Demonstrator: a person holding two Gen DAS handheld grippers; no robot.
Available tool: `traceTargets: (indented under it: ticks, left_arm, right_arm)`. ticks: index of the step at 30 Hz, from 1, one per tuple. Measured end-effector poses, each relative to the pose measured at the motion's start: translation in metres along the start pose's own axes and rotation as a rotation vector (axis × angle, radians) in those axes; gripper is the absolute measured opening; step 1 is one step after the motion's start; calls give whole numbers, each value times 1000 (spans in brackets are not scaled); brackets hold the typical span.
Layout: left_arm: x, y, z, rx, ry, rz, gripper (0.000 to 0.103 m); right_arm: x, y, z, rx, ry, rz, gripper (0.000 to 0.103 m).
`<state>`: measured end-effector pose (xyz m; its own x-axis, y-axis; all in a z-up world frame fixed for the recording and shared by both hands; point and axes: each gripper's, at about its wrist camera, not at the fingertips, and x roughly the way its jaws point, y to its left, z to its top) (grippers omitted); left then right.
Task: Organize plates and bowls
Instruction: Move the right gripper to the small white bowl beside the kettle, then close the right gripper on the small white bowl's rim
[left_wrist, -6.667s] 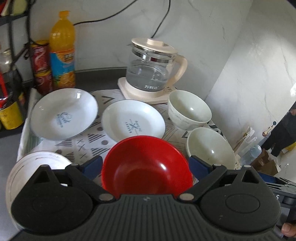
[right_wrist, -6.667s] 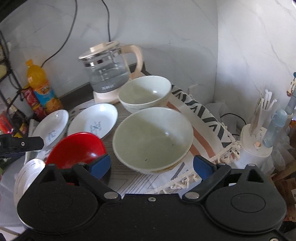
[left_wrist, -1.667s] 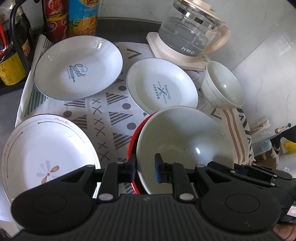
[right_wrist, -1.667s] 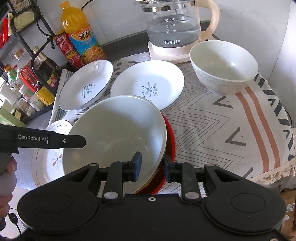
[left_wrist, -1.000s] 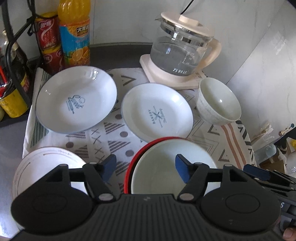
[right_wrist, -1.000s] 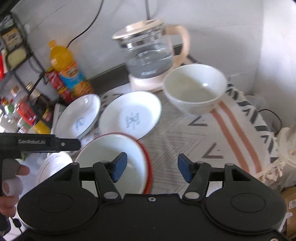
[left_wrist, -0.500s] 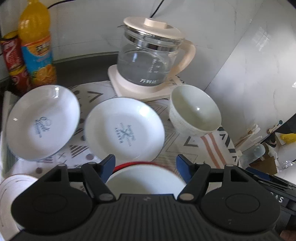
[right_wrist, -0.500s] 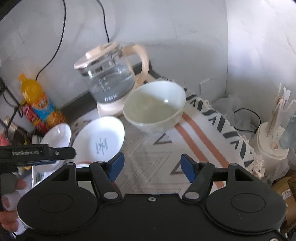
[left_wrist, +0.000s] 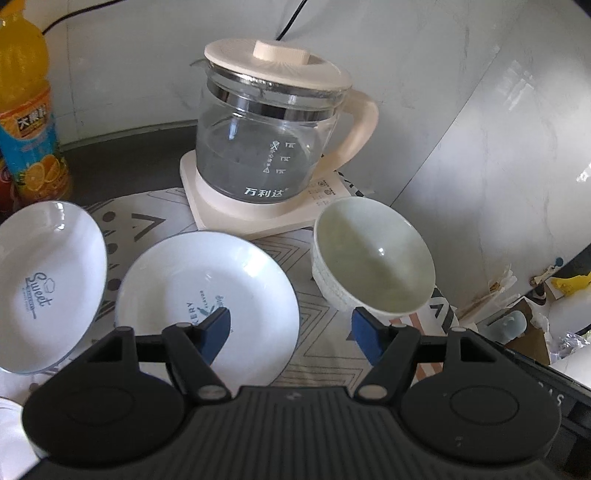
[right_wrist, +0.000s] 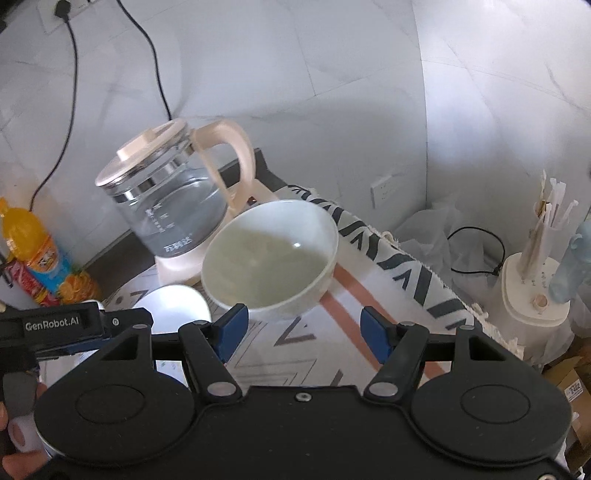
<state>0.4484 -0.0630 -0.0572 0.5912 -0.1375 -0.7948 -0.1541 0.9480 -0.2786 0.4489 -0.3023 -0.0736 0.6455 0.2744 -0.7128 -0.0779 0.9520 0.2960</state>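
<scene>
A deep white bowl (left_wrist: 373, 258) stands upright on the patterned cloth (left_wrist: 325, 354), right of a white "Bakery" plate (left_wrist: 207, 306) and a white "Sweet" plate (left_wrist: 40, 284). My left gripper (left_wrist: 291, 332) is open and empty, above the near edge of the Bakery plate. In the right wrist view the same bowl (right_wrist: 269, 258) sits just beyond my right gripper (right_wrist: 301, 328), which is open and empty. The Bakery plate (right_wrist: 173, 302) shows partly behind the left gripper's body (right_wrist: 74, 325). The red bowl and the bowl stacked in it are out of view.
A glass kettle (left_wrist: 266, 147) on its cream base stands behind the dishes. An orange juice bottle (left_wrist: 29, 122) is at the far left. Marble walls close the back and right. A straw holder (right_wrist: 539, 273) stands off the cloth's right edge (right_wrist: 421, 266).
Both grippers have let go of the stacked bowls and opened. They have moved forward and up toward the deep white bowl, so the red bowl stack has dropped out of view.
</scene>
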Motion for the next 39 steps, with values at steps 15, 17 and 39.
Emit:
traceTargets:
  ticks: [15,17,39]
  left_arm:
    - [51,-14,22,-10,16,13,70]
    - [59,-14,24,-19,22,16,70]
    - [98,-26,18,-50,55,-51,17]
  right_arm:
    - [57,-4,13,86,21,-49,66]
    - [65,-4,12,99,31,-50,65]
    - [90,-5,7,156,77,-40,25]
